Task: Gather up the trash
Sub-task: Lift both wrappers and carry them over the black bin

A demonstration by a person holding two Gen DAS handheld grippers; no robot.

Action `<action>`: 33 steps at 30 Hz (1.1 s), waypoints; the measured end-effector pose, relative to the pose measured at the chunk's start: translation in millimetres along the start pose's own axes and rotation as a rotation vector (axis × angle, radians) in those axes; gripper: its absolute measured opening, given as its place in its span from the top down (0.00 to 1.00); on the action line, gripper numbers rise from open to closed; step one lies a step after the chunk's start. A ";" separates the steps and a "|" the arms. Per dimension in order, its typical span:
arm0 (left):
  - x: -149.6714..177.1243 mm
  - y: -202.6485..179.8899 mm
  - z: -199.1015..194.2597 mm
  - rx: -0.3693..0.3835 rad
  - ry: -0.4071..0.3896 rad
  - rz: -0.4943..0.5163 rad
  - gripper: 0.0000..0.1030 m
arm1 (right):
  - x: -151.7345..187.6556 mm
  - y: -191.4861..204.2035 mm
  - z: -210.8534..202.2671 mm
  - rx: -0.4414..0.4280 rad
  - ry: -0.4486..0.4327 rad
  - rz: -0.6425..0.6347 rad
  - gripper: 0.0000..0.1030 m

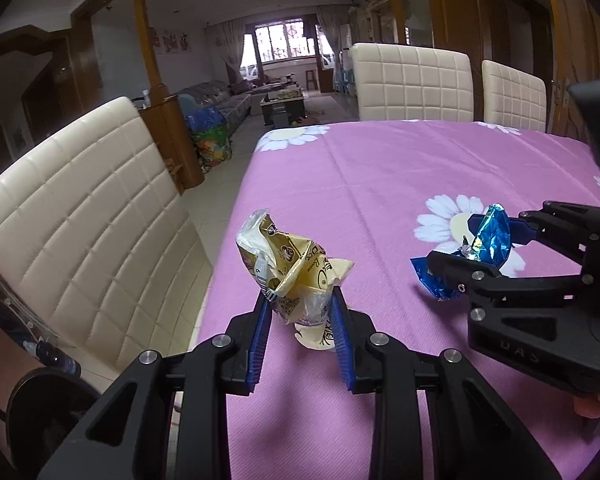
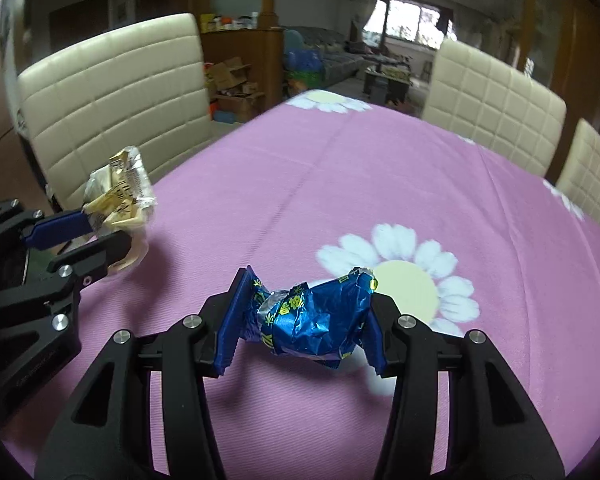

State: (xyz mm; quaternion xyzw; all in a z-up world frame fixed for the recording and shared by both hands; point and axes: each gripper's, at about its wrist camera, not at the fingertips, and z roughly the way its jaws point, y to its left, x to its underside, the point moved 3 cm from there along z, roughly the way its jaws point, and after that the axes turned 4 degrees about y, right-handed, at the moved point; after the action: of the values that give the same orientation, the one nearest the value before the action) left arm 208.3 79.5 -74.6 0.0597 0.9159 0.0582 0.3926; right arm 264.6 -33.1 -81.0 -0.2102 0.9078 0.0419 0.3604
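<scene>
1. The cream wrapper (image 1: 296, 276) is pinched by the left gripper (image 1: 300, 316) near the counter's (image 1: 380, 176) left edge.
2. The blue wrapper (image 2: 316, 316) is clamped by the right gripper (image 2: 304, 320).
3. Both are judged light, crinkly, slippery; crumpled bulk should be held.

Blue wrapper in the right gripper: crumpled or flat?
Crumpled. The blue wrapper is creased and bunched into a wad, pinched between the right gripper's pads, with a twisted end sticking out to the left.

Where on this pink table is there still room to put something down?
Bare cloth runs from the daisy print back to the cream chairs. The near edge is crowded: left gripper holds the cream wrapper, right gripper the blue wrapper.
</scene>
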 end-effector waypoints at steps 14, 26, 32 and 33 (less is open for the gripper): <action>44.1 62.3 -59.6 -0.189 -0.075 -0.182 0.72 | 2.4 44.9 -53.7 0.063 -0.249 0.042 0.50; 62.9 86.9 -80.9 -0.280 -0.089 -0.254 0.72 | 8.5 66.3 -48.2 0.008 -0.203 0.022 0.50; 67.7 87.1 -85.2 -0.288 -0.090 -0.252 0.72 | 14.8 92.6 -53.8 -0.037 -0.211 -0.063 0.50; 69.5 87.9 -87.4 -0.293 -0.091 -0.250 0.72 | 15.3 96.3 -53.9 -0.047 -0.210 -0.071 0.50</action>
State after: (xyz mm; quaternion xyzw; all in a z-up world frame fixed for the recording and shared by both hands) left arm 102.9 171.8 -50.7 -0.1096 0.8792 0.1387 0.4424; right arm 180.6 36.7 -58.8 -0.2453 0.8558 0.0723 0.4497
